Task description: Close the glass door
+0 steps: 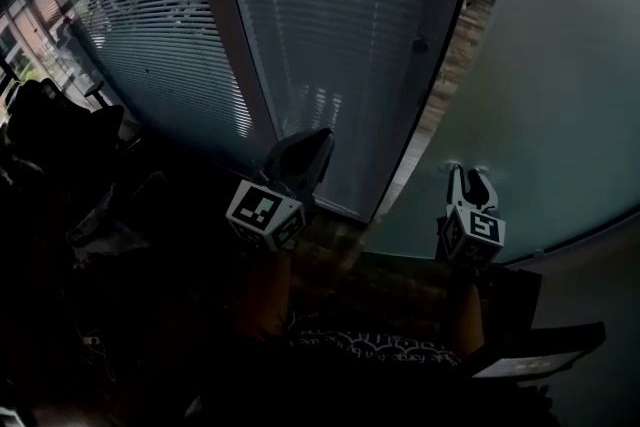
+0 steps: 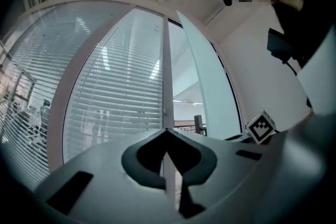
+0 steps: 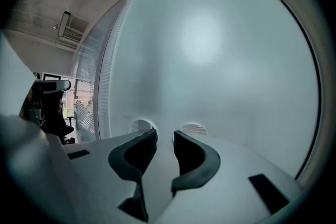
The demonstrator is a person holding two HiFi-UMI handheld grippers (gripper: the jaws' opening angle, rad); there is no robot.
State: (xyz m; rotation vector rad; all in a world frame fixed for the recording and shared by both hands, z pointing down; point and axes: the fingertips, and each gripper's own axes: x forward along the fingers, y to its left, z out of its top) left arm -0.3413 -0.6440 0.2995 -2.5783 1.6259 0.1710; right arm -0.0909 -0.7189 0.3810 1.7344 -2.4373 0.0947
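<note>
The frosted glass door (image 1: 560,85) fills the right of the head view and nearly all of the right gripper view (image 3: 210,60). It stands ajar, and a narrow gap (image 1: 445,85) beside its edge shows floor beyond. My right gripper (image 1: 467,177) points at the door's lower part with its jaws apart and nothing between them (image 3: 164,134); whether the tips touch the glass I cannot tell. Two small round fittings (image 3: 140,124) sit in the glass just past the tips. My left gripper (image 1: 316,143) is shut and empty (image 2: 167,132), aimed at the fixed pane with blinds (image 2: 121,92).
A fixed glass wall with horizontal blinds (image 1: 320,25) runs left of the door, with a pale post (image 1: 235,35) in it. A dark office chair (image 1: 60,125) stands at the left. In the left gripper view a person (image 2: 296,18) shows at the upper right.
</note>
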